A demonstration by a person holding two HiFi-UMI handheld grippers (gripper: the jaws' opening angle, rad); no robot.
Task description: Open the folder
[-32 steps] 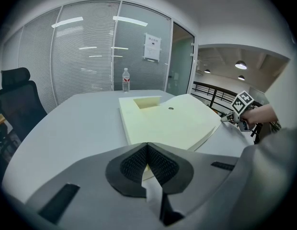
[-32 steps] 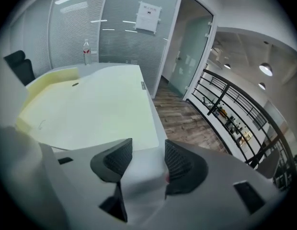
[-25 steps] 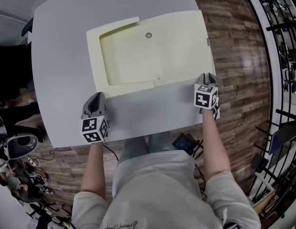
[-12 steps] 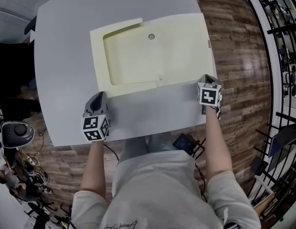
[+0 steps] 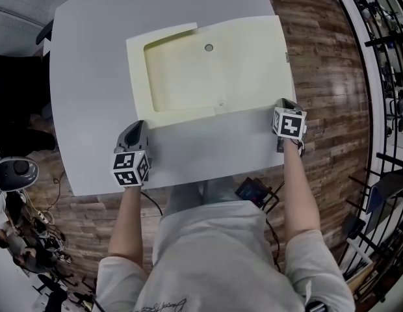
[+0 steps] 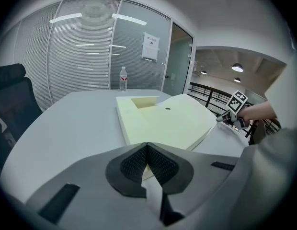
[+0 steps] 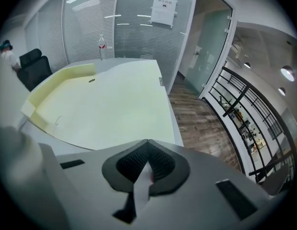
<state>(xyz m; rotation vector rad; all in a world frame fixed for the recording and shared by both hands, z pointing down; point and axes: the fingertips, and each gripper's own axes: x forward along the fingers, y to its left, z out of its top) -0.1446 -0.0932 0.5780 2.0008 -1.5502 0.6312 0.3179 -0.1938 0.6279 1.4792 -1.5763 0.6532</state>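
Observation:
A pale yellow folder (image 5: 208, 70) lies flat on the grey table (image 5: 91, 77), with a round hole near its far edge. My right gripper (image 5: 284, 103) is shut on the cover at the folder's near right corner. In the left gripper view the cover (image 6: 163, 121) curves up a little toward the right gripper (image 6: 220, 120). The right gripper view looks across the folder (image 7: 105, 109) over the shut right gripper (image 7: 147, 142). My left gripper (image 5: 133, 127) is shut at the folder's near left corner. Seen from its own camera, the left gripper (image 6: 147, 145) holds nothing; whether it touches the folder I cannot tell.
A water bottle (image 6: 122, 78) stands at the table's far end. A black office chair (image 6: 12, 95) is at the left. The table's right edge runs just beyond the folder, with wood floor (image 5: 331, 77) and a black railing (image 5: 383, 31) past it.
The right gripper's marker cube has tilted slightly at the folder's near right corner. The left gripper has stayed where it was. The head view has drifted a little.

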